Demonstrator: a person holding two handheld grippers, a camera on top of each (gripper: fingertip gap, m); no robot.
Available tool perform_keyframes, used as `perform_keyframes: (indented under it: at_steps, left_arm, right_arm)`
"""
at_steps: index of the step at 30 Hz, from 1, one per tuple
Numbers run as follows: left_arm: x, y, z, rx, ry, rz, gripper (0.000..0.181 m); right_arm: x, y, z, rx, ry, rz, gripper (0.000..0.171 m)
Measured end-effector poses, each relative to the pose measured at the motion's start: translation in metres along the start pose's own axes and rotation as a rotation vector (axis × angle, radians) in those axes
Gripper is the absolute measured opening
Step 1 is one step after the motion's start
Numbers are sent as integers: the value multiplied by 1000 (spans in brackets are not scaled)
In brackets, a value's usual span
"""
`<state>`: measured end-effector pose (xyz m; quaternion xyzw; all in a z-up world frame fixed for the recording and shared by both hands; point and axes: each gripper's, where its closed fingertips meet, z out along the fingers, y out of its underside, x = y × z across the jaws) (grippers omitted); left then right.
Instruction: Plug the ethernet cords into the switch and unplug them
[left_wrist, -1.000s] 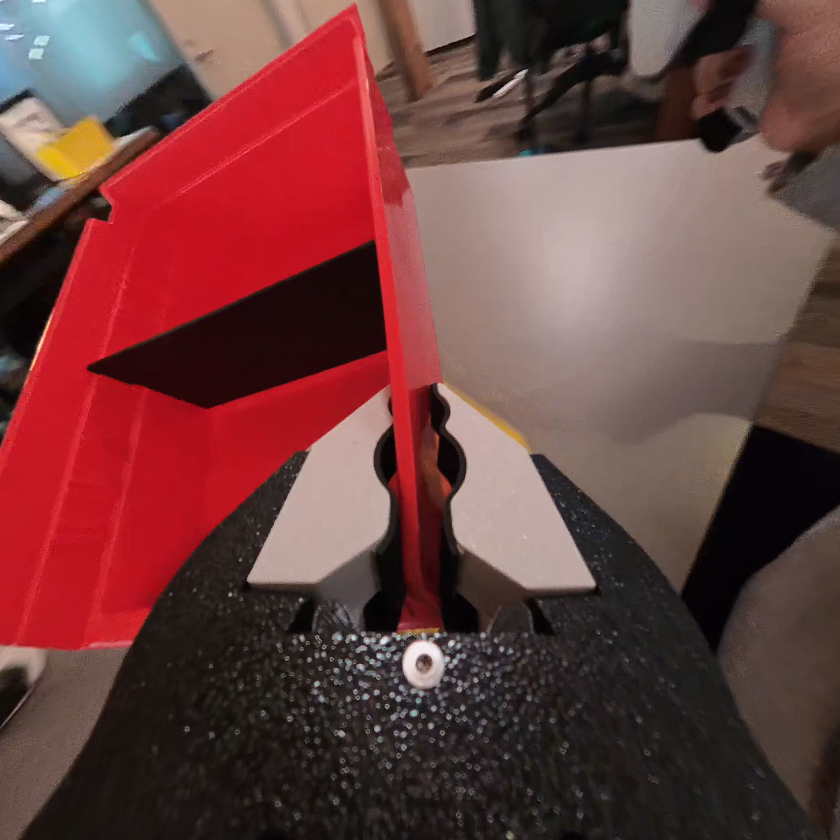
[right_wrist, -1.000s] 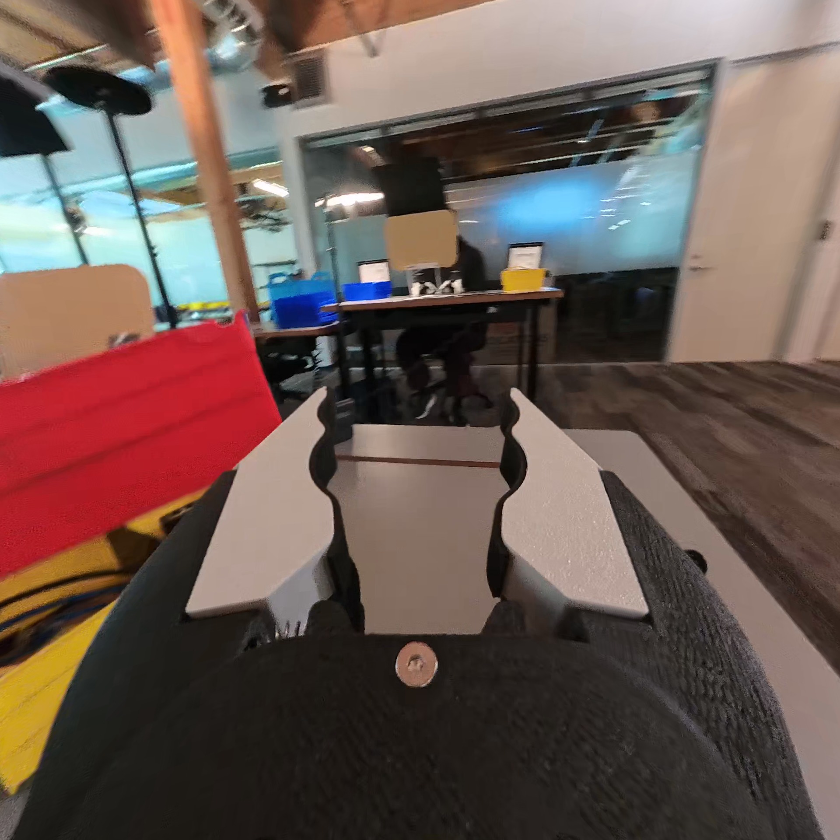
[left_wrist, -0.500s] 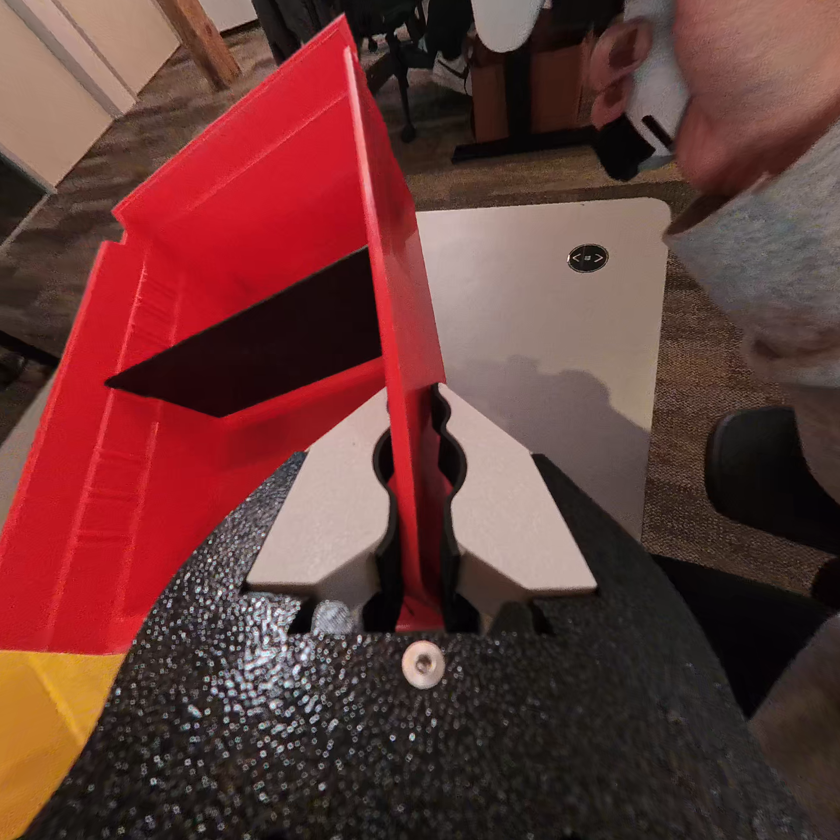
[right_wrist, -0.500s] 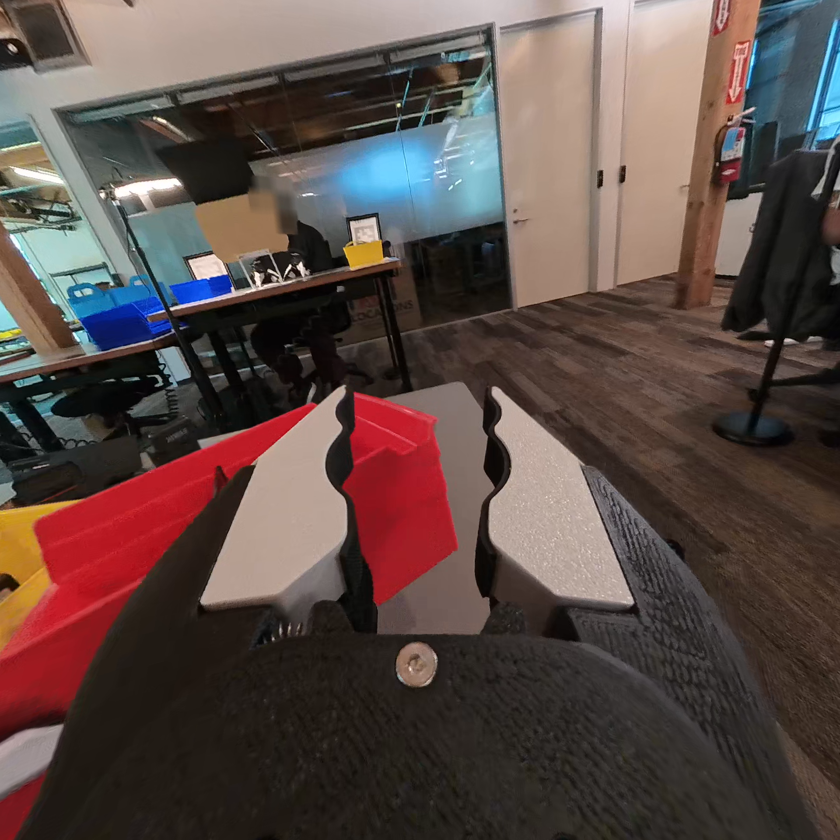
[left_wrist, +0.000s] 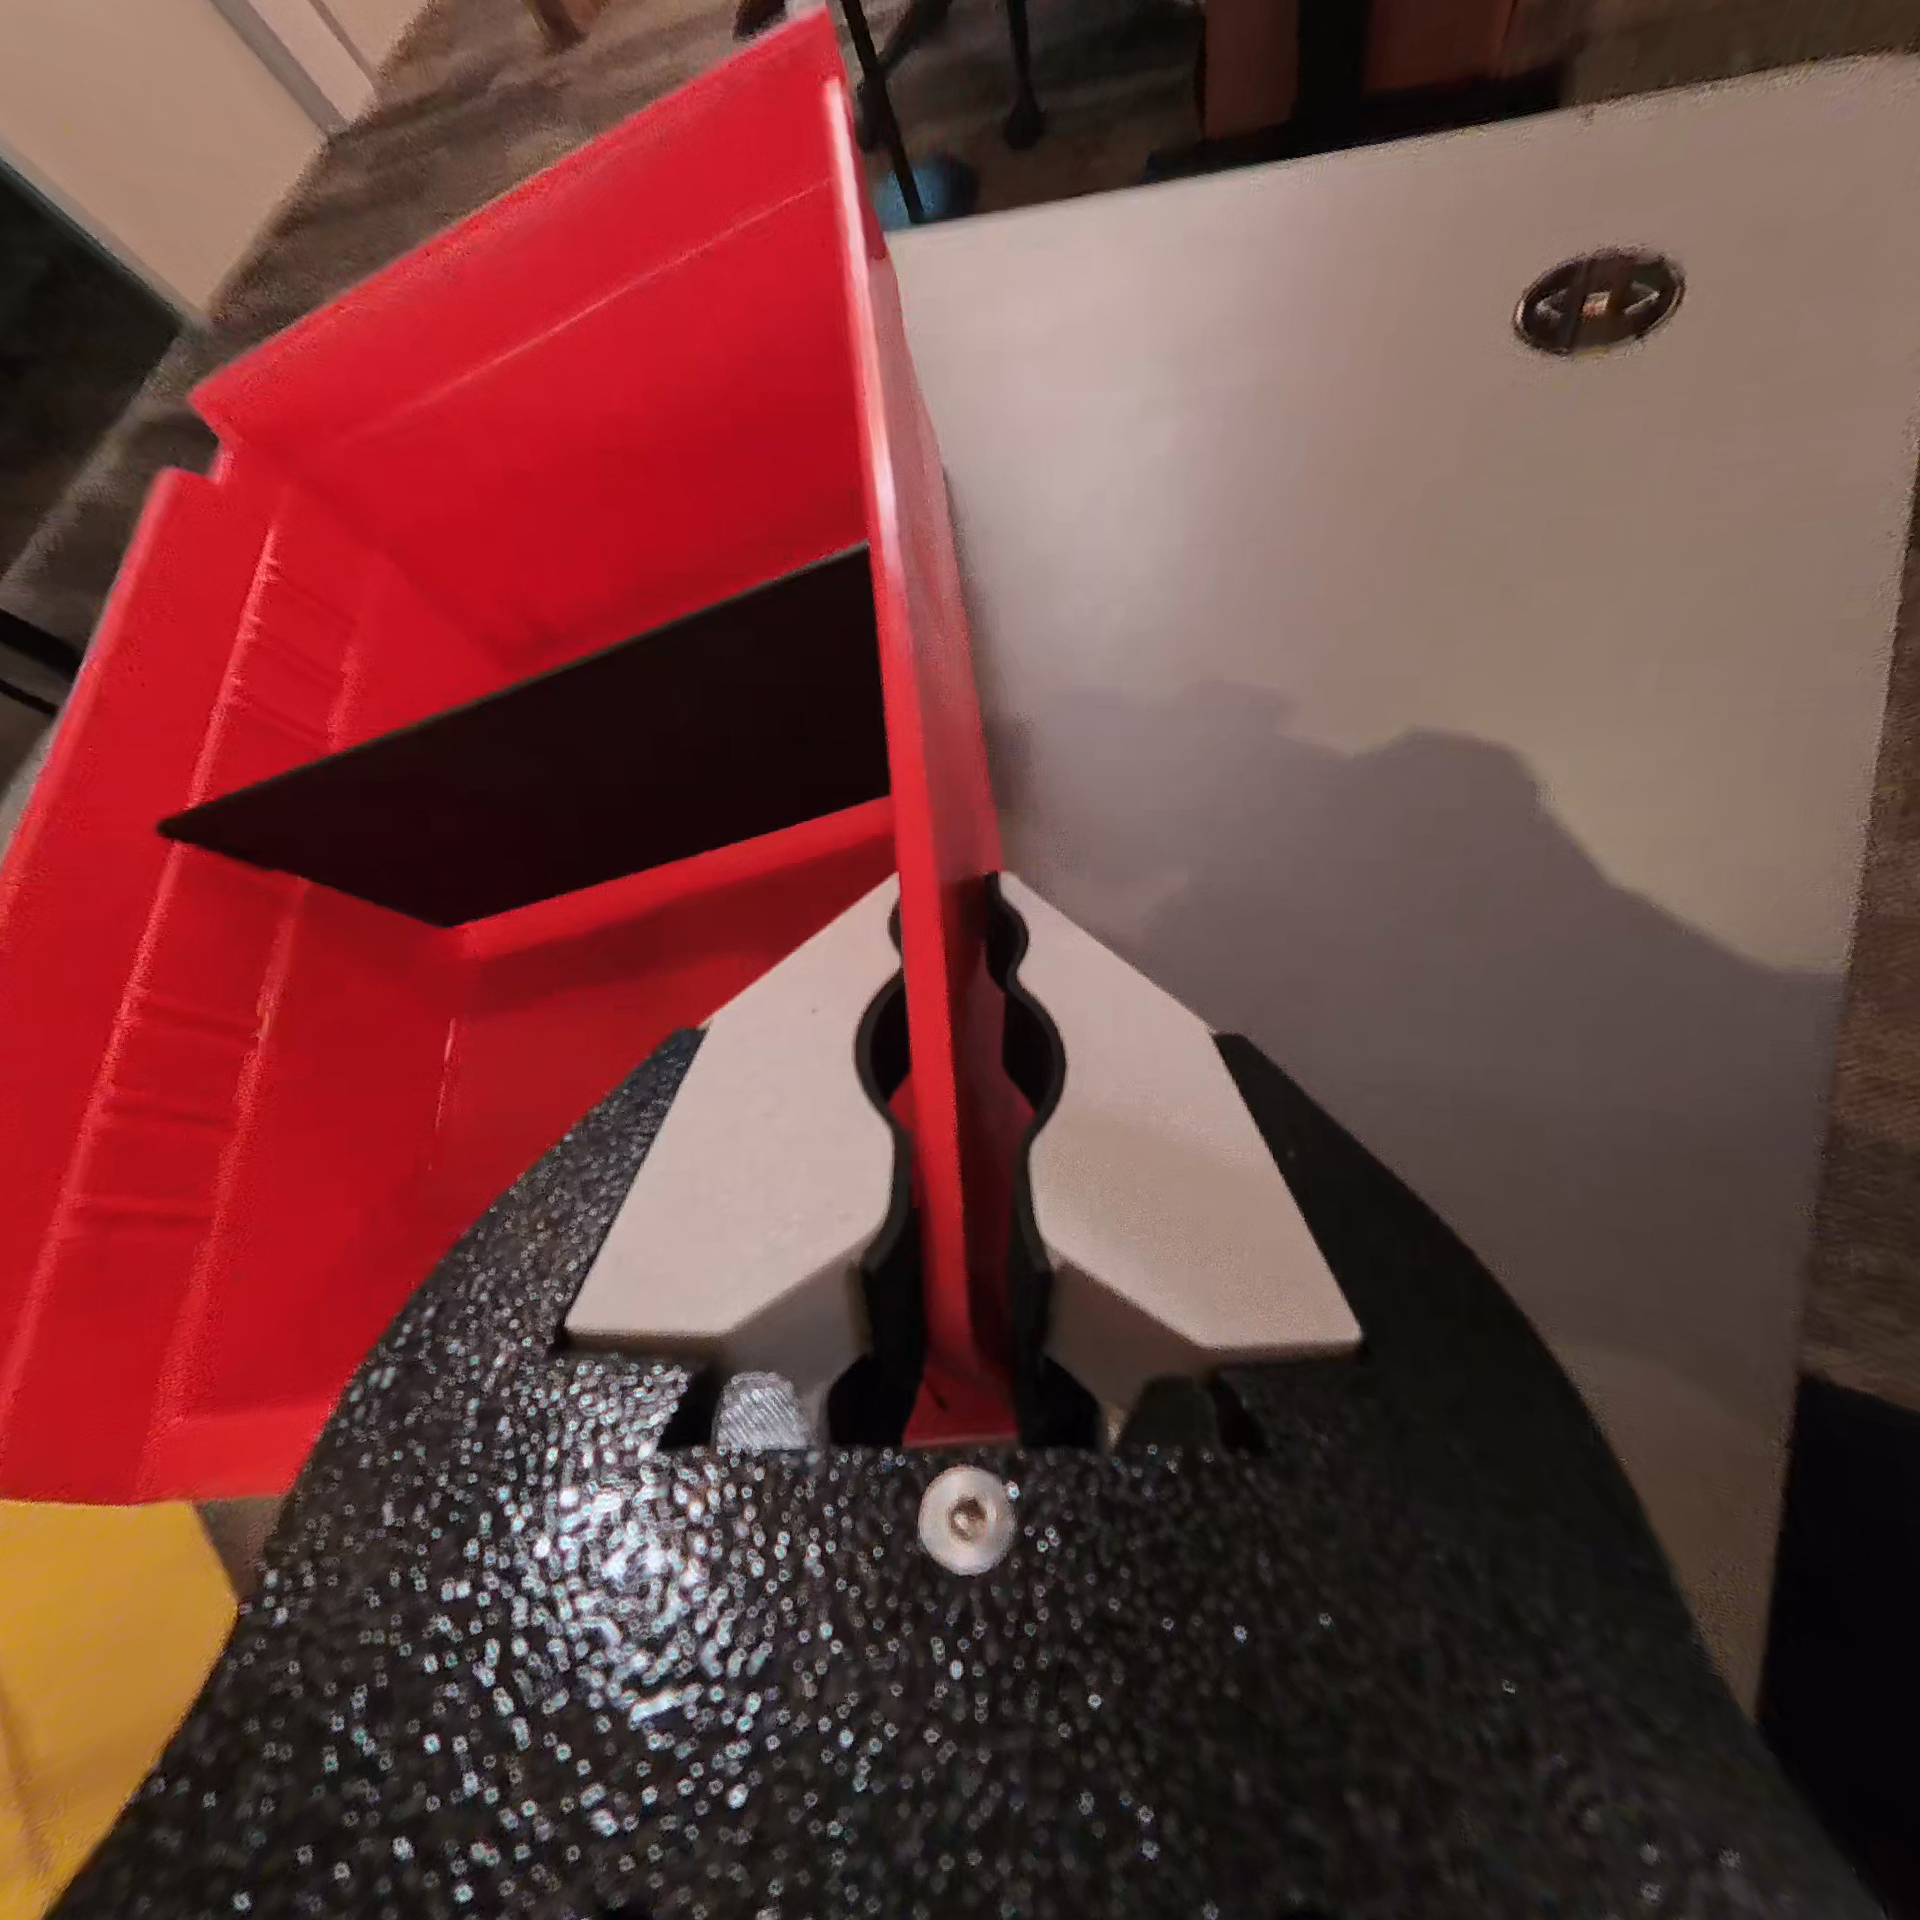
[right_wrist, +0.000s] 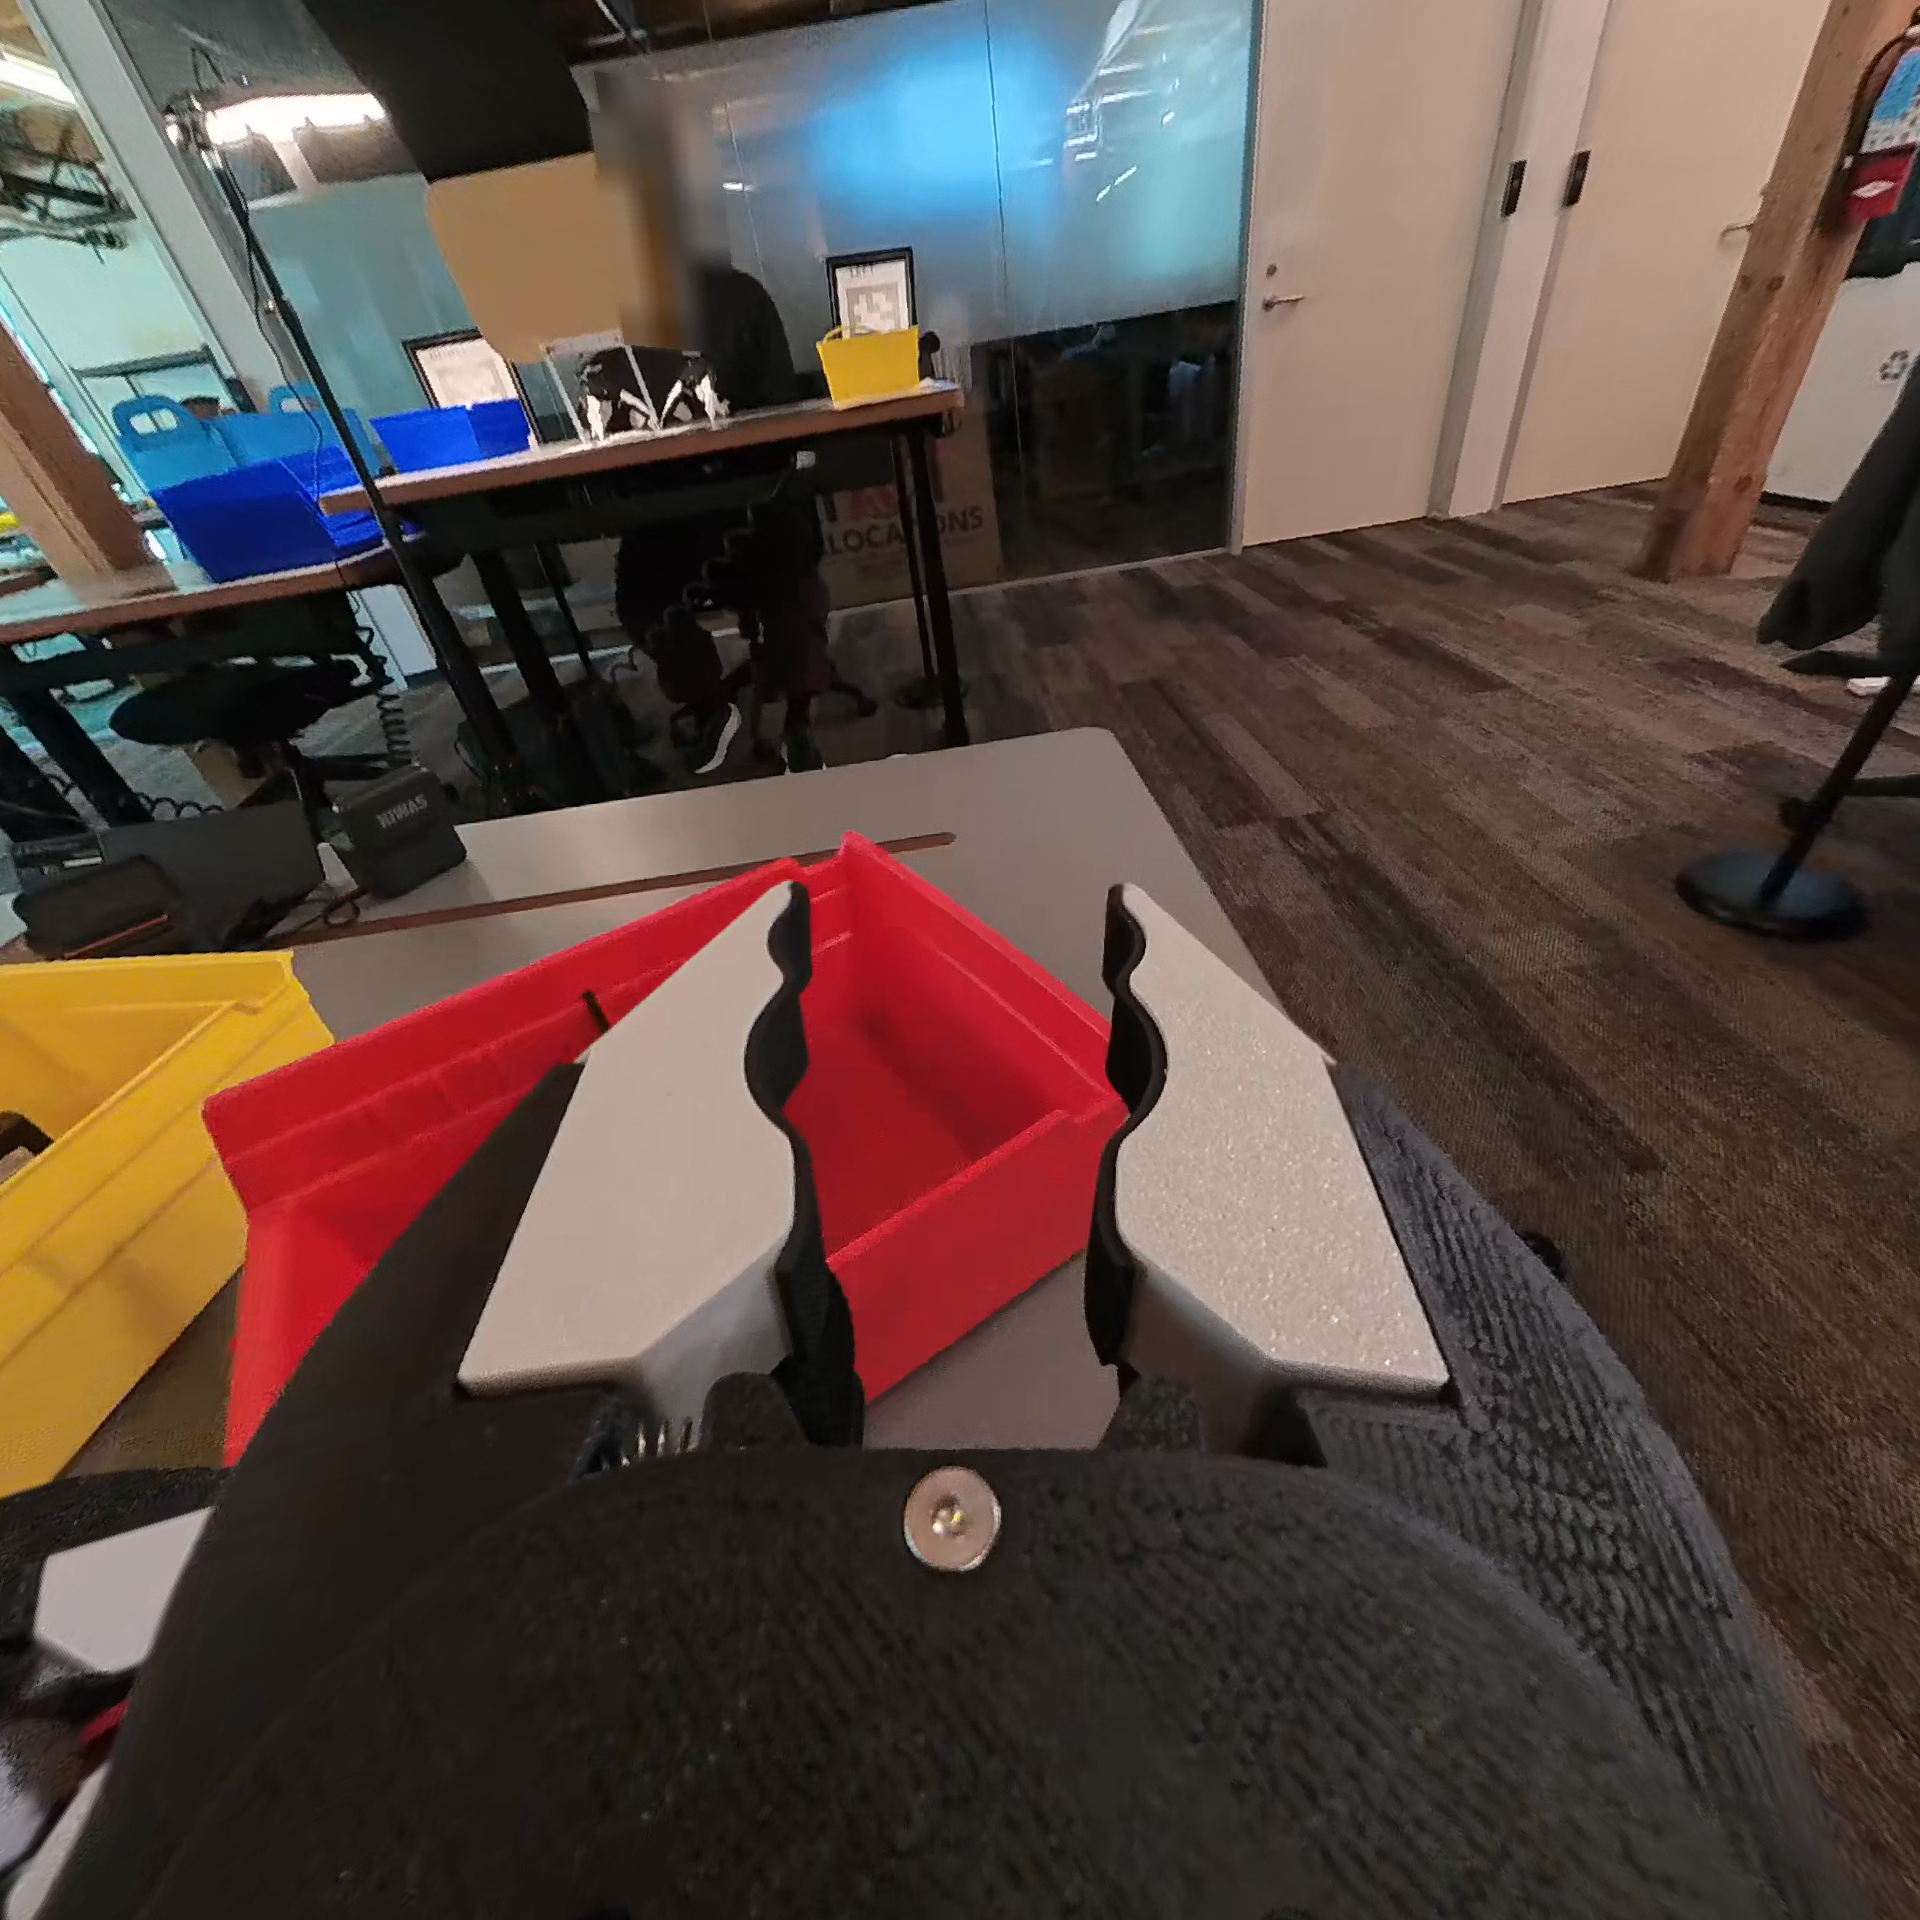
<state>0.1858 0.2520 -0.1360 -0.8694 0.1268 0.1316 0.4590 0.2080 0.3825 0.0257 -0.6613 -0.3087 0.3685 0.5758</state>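
Red bin (right_wrist: 935, 1122) now lowered onto bench (right_wrist: 1039, 810) far-right corner; your left tongs (left_wrist: 951, 1132) clamped on its wall, right tongs (right_wrist: 951, 1132) apart, empty. Cords, switch unseen.

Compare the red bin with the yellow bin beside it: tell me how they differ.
1. The red plastic bin is clamped by its side wall in the left tongs; nothing grips the yellow plastic bin.
2. A black divider crosses the red bin; no divider shows in the yellow bin's visible part.
3. The red bin lies right of the yellow bin and is seen almost whole; the yellow bin is cut off by the frame.

Both are open-topped on the grey table.
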Motion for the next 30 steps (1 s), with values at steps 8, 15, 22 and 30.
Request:
perform_keyframes:
  at_steps: [8, 15, 22, 30]
  left_arm:
    - [-10, -16, -53, 169, -5, -52, 76]
    - [-146, 10, -204, 320, -465, -233, 80]
    - [-265, 201, -304, -75, -812, -597, 92]
    - [-240, 268, -276, -220, -579, -805, 75]
  right_arm:
    - [-18, 15, 8, -95, -16, -64, 63]
    - [-49, 59, 15, -406, -64, -13, 115]
    - [-76, 125, 4, -768, -108, -143, 137]
    - [-62, 154, -14, -970, -58, -297, 136]
